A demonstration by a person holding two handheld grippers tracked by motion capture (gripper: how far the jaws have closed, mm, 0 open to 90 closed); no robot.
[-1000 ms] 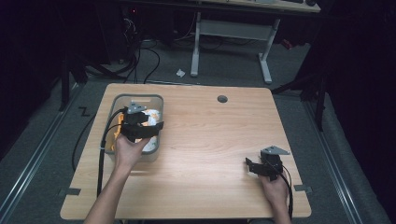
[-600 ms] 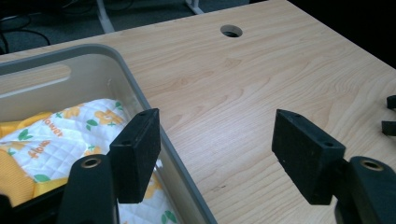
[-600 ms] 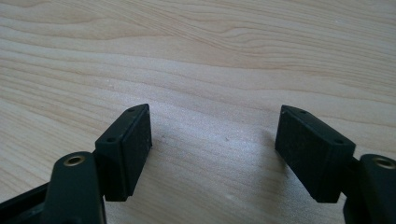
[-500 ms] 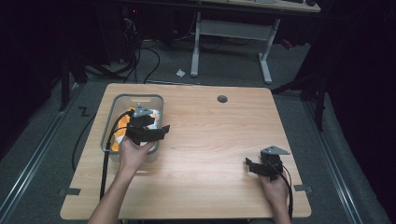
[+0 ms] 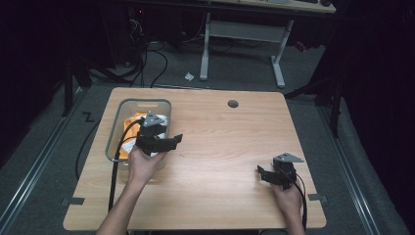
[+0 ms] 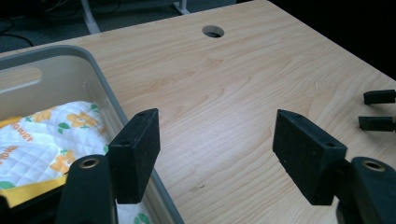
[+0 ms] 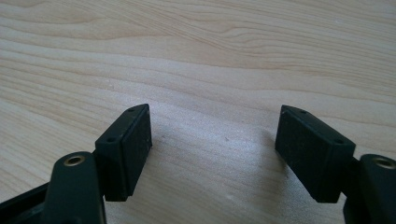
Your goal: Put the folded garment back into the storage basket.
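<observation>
A grey plastic bin (image 5: 113, 128) stands at the table's left and holds a white quilted cloth with orange and green print (image 6: 42, 135) (image 5: 131, 122). My left gripper (image 5: 172, 141) (image 6: 217, 154) is open and empty, over the bin's right rim, jaws pointing right across the table. One of its pads (image 6: 137, 149) hangs above the bin's wall (image 6: 116, 112). My right gripper (image 5: 260, 172) (image 7: 212, 149) rests low at the table's front right, open, with bare wood between its pads. Its two jaw tips (image 6: 379, 109) show far off in the left gripper view.
The wooden table (image 5: 220, 142) has a round cable hole (image 5: 233, 104) near its far edge. Beyond the table stand a white desk frame (image 5: 242, 36) and floor cables (image 5: 147, 58). A black cable (image 5: 115, 171) trails from the left gripper off the front edge.
My left gripper has shifted a little rightward, from above the bin's inside to over its right rim. The right gripper has stayed put.
</observation>
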